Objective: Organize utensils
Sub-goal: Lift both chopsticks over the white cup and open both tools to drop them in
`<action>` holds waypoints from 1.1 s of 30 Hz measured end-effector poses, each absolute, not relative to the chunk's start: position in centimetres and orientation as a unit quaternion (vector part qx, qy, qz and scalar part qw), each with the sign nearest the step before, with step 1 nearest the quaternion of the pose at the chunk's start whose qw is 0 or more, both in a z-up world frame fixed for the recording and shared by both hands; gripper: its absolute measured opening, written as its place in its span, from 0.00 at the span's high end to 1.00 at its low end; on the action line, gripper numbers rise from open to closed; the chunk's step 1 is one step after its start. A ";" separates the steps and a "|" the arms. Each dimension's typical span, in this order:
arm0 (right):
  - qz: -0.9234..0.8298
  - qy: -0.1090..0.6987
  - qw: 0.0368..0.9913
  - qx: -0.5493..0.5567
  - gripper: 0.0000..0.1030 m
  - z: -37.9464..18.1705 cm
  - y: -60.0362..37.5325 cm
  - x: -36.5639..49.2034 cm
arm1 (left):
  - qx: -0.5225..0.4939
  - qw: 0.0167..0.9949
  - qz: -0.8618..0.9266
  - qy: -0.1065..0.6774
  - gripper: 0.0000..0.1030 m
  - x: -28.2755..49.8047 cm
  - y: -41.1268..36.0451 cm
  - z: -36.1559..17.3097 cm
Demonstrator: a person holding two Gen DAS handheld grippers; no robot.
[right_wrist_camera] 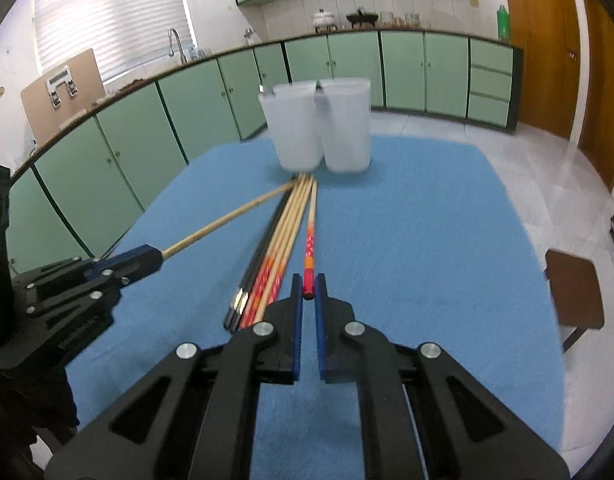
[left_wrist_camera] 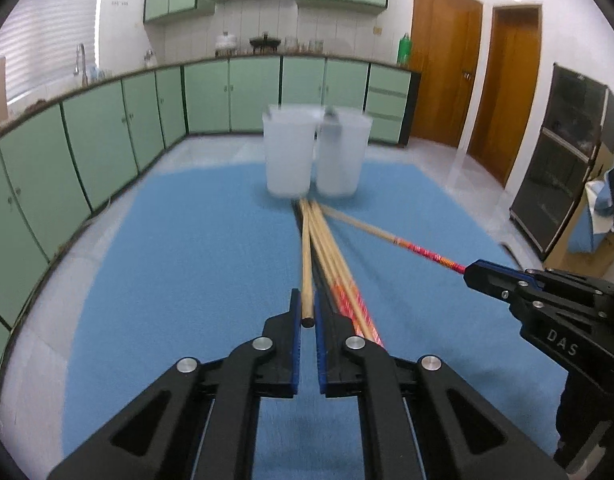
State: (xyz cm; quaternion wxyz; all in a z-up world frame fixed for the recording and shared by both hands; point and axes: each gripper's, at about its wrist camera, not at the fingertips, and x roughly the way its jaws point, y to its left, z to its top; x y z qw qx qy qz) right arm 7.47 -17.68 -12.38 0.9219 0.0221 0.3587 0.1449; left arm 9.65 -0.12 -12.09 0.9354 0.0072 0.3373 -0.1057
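Note:
A bundle of chopsticks [left_wrist_camera: 331, 264] lies on the blue mat [left_wrist_camera: 187, 260], tips pointing at two translucent white cups [left_wrist_camera: 289, 152] standing side by side at the far end. My left gripper [left_wrist_camera: 307, 308] is shut on the end of a plain wooden chopstick [left_wrist_camera: 306, 256]. My right gripper [right_wrist_camera: 308, 292] is shut on the red end of a red-and-orange patterned chopstick [right_wrist_camera: 310, 236]. Each gripper shows in the other's view, the right one [left_wrist_camera: 473, 272] and the left one [right_wrist_camera: 153, 258]. The remaining chopsticks [right_wrist_camera: 275, 248] lie between them; black ones [right_wrist_camera: 259, 256] sit on the left side.
The mat covers a table [right_wrist_camera: 527, 168] in a kitchen with green cabinets [left_wrist_camera: 107, 140] around. The second cup [right_wrist_camera: 347, 128] stands right of the first [right_wrist_camera: 295, 128]. A brown stool [right_wrist_camera: 575, 296] stands off the table's right edge.

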 end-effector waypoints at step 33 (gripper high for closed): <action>0.205 0.279 0.938 -0.011 0.95 2.5 -18.1 16.7 | -0.011 0.965 -0.156 0.212 0.94 16.3 1.0 0.2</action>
